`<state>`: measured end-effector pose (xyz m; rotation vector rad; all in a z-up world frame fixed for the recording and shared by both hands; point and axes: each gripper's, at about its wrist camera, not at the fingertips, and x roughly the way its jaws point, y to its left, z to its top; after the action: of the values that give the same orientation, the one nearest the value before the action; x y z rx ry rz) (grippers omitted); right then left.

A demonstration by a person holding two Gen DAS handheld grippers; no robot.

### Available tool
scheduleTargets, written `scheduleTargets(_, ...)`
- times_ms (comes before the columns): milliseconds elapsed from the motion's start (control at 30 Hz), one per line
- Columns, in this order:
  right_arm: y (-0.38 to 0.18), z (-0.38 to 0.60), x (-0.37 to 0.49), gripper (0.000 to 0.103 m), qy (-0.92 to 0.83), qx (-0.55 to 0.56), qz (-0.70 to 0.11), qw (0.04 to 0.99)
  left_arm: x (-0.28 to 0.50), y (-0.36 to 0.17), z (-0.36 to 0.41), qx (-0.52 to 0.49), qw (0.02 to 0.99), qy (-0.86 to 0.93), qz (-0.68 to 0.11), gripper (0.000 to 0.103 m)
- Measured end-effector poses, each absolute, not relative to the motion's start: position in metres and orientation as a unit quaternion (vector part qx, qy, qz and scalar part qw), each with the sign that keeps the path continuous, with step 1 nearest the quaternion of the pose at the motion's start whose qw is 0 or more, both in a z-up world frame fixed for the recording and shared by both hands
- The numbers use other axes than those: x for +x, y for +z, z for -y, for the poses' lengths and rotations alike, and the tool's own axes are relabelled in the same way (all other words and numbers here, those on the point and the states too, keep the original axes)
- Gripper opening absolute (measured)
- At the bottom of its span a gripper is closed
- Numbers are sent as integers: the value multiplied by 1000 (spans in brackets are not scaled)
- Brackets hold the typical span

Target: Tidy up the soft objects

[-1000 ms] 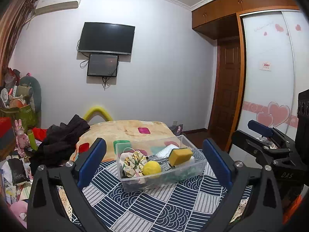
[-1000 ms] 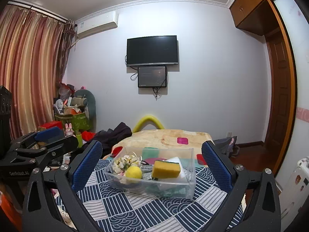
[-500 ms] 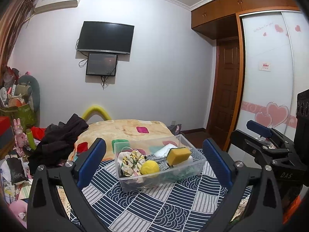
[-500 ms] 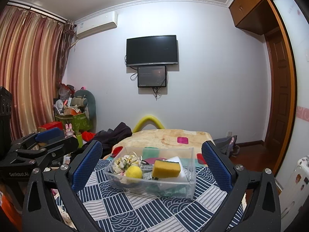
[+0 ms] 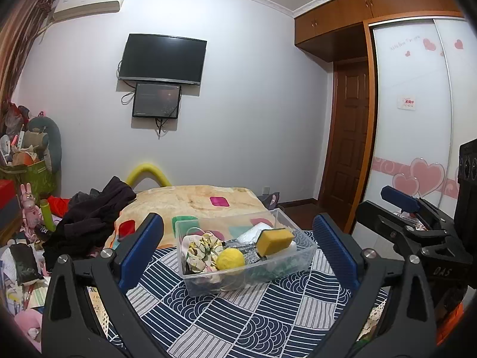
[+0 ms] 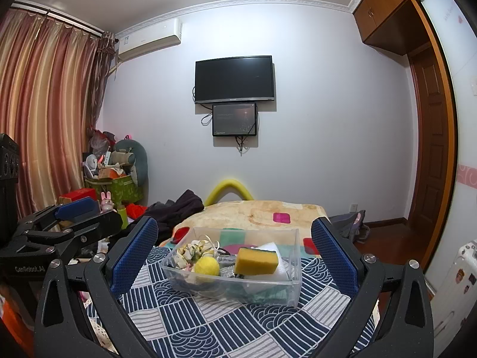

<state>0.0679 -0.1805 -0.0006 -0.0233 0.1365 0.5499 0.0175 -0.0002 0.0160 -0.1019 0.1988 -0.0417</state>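
Honestly barely anything has changed over the last second: both views drift a hair, and the clear plastic bin (image 5: pixel 247 256) sits a touch lower between the left claw (image 5: pixel 238 250) pads than it did, that's all. Left claw is spread wide with nothing in it, and so is the right claw (image 6: pixel 234 256), both hanging back from the bin over the blue patterned cloth (image 5: pixel 238 322) on the bench. So for the task, the soft stuff already lies together in the bin straight ahead of both claws: yellow sponge (image 6: pixel 256 261) on top, yellow ball (image 6: pixel 207 266) beside it, a floral fabric piece (image 5: pixel 201 249) toward the left end, something white (image 5: pixel 253 232) behind the sponge. That fits either a sorted bin or one waiting to be unpacked, can't tell which. The bottom layer is murky through the plastic, greenish and dark bits I can't name. Beyond, the bed with its blanket (image 6: pixel 262 211) is half hidden by the bin.
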Motion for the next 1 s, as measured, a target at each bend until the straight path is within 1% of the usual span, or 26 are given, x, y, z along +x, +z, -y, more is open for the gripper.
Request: scheduleTargets(1000, 2, 180, 64, 103, 266, -9, -69, 962, 14, 18, 6, -45, 994, -28, -99, 101)
